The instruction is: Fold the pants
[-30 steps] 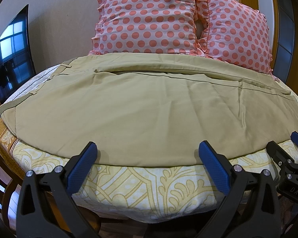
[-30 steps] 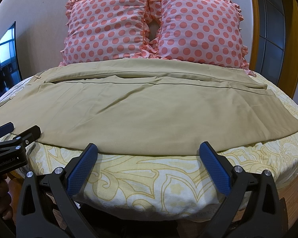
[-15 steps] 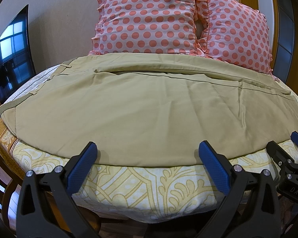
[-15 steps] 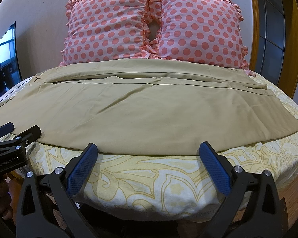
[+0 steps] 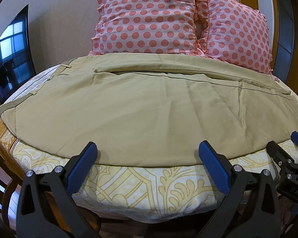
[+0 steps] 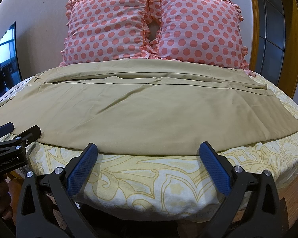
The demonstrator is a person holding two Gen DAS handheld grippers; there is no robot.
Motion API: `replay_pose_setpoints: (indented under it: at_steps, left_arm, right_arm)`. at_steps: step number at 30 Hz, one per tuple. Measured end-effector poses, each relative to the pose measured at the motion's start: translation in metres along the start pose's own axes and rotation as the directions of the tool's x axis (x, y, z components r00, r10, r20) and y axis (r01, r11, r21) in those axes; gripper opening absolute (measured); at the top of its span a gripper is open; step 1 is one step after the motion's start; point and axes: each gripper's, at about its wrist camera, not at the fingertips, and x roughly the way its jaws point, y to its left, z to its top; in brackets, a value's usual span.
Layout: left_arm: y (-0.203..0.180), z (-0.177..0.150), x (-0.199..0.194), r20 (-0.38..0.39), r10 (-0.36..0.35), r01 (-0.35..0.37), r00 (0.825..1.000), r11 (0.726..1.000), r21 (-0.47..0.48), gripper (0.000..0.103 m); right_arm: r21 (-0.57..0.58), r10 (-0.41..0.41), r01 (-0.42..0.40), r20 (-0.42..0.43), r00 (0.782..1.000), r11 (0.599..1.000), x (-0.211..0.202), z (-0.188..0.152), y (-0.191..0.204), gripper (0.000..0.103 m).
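Khaki pants (image 5: 149,107) lie flat across the bed, waistband at the left, legs running right, one leg behind the other; they also show in the right wrist view (image 6: 141,115). My left gripper (image 5: 147,158) is open and empty, just short of the pants' near edge. My right gripper (image 6: 147,158) is open and empty, at the near edge further right. Each gripper shows in the other's view: the right one (image 5: 284,150) at the right side, the left one (image 6: 19,131) at the left side.
The bed has a yellow patterned sheet (image 5: 141,186) (image 6: 161,178). Two pink polka-dot pillows (image 5: 149,19) (image 6: 200,31) stand against the wall behind the pants. A dark TV screen (image 5: 12,55) is at the left. A wooden door frame (image 6: 258,19) is at the right.
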Motion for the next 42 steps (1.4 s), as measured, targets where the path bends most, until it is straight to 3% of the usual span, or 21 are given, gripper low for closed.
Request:
replay_pose_setpoints:
  at_steps: [31,34,36,39,42]
  left_arm:
    - [0.0,0.0,0.0,0.005,0.0,0.0,1.0,1.0,0.001,0.101]
    - [-0.003,0.001,0.001,0.0,-0.006,0.006,1.0,1.0,0.005,0.101]
    - [0.0,0.006,-0.003,-0.013,-0.019,0.019,1.0,1.0,0.005,0.101]
    - [0.006,0.014,-0.012,0.004,-0.016,0.016,1.0,1.0,0.003,0.101]
    - [0.01,0.035,-0.016,0.046,0.005,-0.004,0.999,1.0,-0.013,0.101]
  right_arm:
    - [-0.006,0.006,-0.006,0.021,1.0,1.0,-0.005,-0.004,0.001,0.102]
    - [0.007,0.055,-0.055,-0.011,0.998,0.998,-0.005,0.009,-0.009,0.102]
    - [0.044,0.075,-0.076,0.016,0.997,0.996,-0.012,0.025,-0.024,0.102]
    - [0.092,0.018,-0.026,0.082,0.996,0.995,-0.019,0.068,-0.063,0.102]
    - [0.156,-0.063,0.052,0.064,0.996,0.986,0.008,0.119,-0.113,0.102]
